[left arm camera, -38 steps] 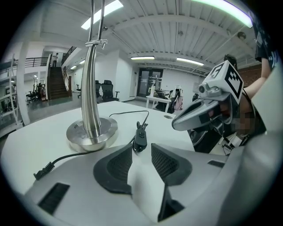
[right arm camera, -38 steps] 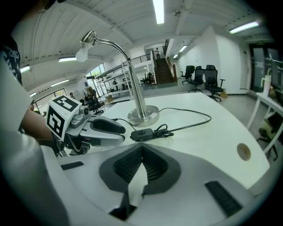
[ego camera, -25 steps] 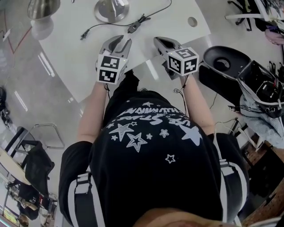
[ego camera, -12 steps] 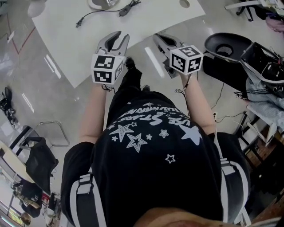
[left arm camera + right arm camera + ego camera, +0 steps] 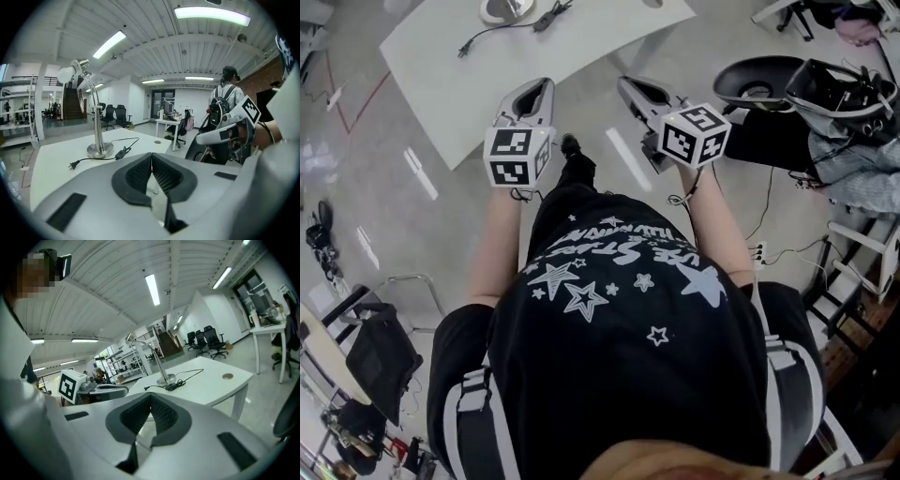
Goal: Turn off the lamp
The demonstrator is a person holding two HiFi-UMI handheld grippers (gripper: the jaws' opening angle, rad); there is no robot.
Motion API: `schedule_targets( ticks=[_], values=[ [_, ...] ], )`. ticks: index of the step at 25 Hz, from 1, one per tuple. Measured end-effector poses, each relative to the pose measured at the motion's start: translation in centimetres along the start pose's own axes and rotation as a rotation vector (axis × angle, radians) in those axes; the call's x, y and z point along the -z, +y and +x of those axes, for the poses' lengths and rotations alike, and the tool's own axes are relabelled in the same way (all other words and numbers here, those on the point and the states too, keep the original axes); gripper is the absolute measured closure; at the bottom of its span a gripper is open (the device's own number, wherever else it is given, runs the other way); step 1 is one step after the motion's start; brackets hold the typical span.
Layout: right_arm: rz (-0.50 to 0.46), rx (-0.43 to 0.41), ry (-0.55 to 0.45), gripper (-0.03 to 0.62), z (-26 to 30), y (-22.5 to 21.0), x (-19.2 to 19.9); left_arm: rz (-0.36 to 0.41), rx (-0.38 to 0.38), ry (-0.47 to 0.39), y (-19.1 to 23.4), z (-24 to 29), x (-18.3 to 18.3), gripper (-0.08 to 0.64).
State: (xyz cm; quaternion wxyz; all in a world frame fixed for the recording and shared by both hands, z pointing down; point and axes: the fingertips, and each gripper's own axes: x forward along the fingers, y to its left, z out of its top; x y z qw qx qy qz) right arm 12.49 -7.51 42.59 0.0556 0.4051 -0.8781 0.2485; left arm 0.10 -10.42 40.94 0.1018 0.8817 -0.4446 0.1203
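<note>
Approach is the step in hand, as we judge it: we stand back from the desk (image 5: 51, 161), and the lamp (image 5: 96, 117) stands on it well apart from both tools. Its cord trails beside the base, carrying what looks like an inline switch (image 5: 123, 152), and the plug (image 5: 72, 165) lies loose on the desk. Next, we reckon, we must close that gap and bring one tool to the switch. Our left tool (image 5: 151, 164) has its pads pressed together on nothing; our right tool (image 5: 151, 405) is likewise closed and empty.
</note>
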Motion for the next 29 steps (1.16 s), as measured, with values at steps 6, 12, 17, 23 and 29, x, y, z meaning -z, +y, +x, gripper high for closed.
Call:
schedule_targets(
  ticks=[6, 12, 17, 23, 29],
  values=[
    [-0.061, -0.014, -0.016, 0.588, -4.9, 2.5, 1.2, 0.025, -0.033, -0.02, -4.6, -4.2, -0.3, 0.549],
    [-0.064, -0.06, -0.028, 0.588, -6.8, 5.2, 2.7, 0.038, -0.066, -0.044, -7.2, -7.6, -0.9, 0.549],
    [-0.072, -0.074, -0.047, 0.588, -6.3, 6.6, 4.0, 0.078, -0.093, -0.073, -6.5, -9.2, -0.4, 0.549],
    [-0.087, -0.047, -0.056, 0.586, -5.5, 8.7, 1.3, 0.069, -0.085, -0.086, -4.6, -10.9, -2.7, 0.549],
    [-0.074, -0.04, -0.045, 0.588, -4.1, 10.6, 2.3, 0.07, -0.068, -0.076, -3.4, -12.4, -1.9, 0.549]
  ],
)
